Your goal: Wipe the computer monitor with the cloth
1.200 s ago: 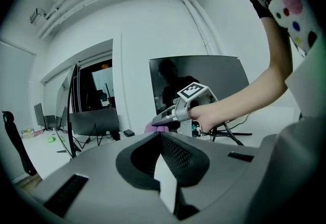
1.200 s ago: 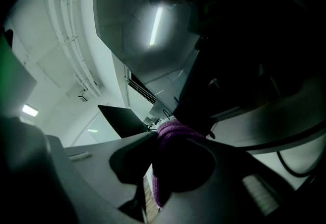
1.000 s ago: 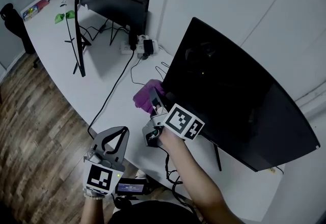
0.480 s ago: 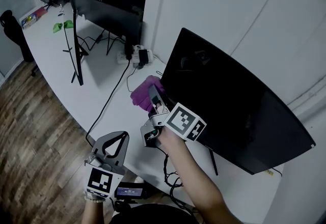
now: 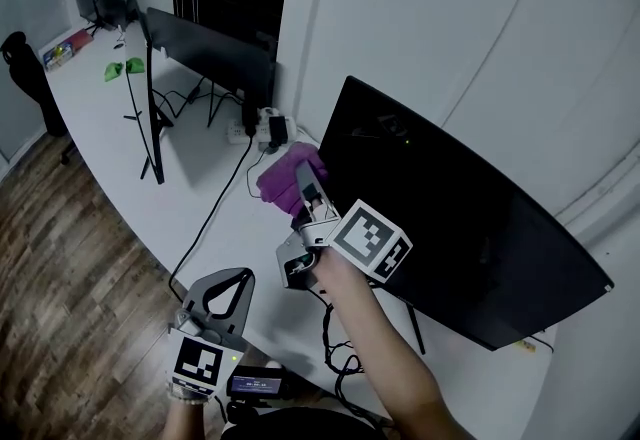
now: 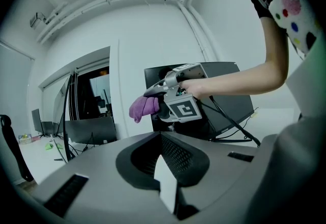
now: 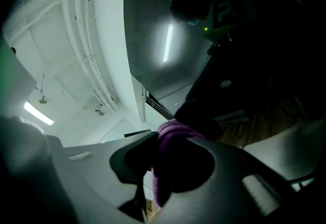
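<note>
The big black curved monitor [image 5: 460, 218] stands on the white desk [image 5: 190, 178] against the wall. A purple cloth [image 5: 288, 176] is bunched at the monitor's lower left edge, and my right gripper [image 5: 306, 194] is shut on it. In the right gripper view the cloth [image 7: 170, 139] fills the jaws, with the dark screen [image 7: 254, 65] close ahead. My left gripper [image 5: 238, 278] hangs low off the desk's front edge, shut and holding nothing. The left gripper view looks up at the cloth [image 6: 144, 107], the monitor [image 6: 229, 101] and the right gripper [image 6: 153, 96].
Two more monitors [image 5: 210, 48] and an edge-on screen [image 5: 150, 98] stand at the back left. A power strip [image 5: 262, 128] with plugs and a black cable [image 5: 215, 203] lie on the desk. Cables hang by the front edge [image 5: 335, 348]. Wood floor [image 5: 60, 228] lies to the left.
My right gripper has carried the purple cloth slightly up along the monitor's left edge. The left gripper has stayed low by the desk's front edge.
</note>
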Tool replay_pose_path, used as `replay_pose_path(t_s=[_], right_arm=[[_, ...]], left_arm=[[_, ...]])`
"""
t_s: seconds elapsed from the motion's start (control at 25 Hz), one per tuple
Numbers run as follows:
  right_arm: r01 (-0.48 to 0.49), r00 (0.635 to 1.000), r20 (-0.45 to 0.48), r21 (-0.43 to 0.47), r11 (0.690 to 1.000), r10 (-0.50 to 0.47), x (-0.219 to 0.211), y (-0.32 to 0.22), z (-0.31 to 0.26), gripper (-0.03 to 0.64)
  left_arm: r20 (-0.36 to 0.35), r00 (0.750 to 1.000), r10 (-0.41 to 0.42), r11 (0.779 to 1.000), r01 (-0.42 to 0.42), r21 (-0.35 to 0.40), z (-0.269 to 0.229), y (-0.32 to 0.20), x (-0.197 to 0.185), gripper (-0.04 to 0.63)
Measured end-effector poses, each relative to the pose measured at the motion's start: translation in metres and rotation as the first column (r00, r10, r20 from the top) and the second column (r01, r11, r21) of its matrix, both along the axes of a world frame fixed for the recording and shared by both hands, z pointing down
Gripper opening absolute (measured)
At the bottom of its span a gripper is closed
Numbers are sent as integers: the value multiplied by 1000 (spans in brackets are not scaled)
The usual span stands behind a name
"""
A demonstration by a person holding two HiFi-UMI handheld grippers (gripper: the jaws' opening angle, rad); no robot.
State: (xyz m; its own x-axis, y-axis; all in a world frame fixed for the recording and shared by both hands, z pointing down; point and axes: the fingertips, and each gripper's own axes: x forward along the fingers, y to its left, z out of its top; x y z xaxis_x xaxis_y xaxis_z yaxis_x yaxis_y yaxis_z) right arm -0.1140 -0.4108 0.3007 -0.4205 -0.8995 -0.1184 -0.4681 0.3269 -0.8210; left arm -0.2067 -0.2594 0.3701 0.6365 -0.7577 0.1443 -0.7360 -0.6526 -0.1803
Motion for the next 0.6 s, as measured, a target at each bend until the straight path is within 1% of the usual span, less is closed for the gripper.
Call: replay_pose_path(t_s=[0.16,0.6], right_arm=[[-8,1000,9,26,1000,8,3,-3,-18,78],[-14,1000,23,107,994,11,9,-8,-65,78]], left_arm=[[4,1000,-15,1000,15,-11,3,-1,-3,5],[5,1000,-11,1000,11,5,-4,-2,1,6]])
